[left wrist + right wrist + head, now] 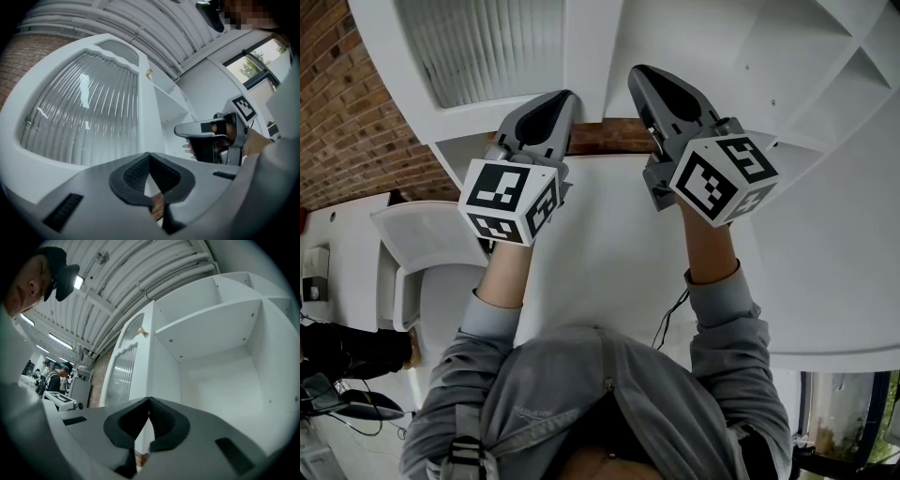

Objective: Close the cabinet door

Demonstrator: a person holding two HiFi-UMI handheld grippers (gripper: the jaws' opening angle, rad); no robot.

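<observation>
A: Checking progress on the close: where does the cabinet door [84,108] stand?

B: Wide open. It swings out toward the person and shows nearly edge-on in the right gripper view. The ribbed glass panel [123,376] is left of the edge, with a small knob [142,332] high on the free edge. The compartment and its shelf [211,317] are fully exposed to the right.

A: Grippers?

B: The left gripper [565,97] has its jaws together with nothing between them, and it faces the glass side of the door. The right gripper [636,73] is likewise pinched closed and empty, pointing into the compartment just right of the door edge. Both are raised side by side, with the door edge between them in the head view.

A: Any contact with the door?

B: Can't tell. The left tips sit near the door's lower rail in the head view, but no view confirms touch.

A: Done vs left?

B: Done: nothing on the door itself, looks like positioning only. Left: the whole swing. Judgement: the left gripper is on the right side to push the glass face toward the cabinet. The right gripper should clear the opening first or risk a pinch. The door then has to seat flush.
</observation>
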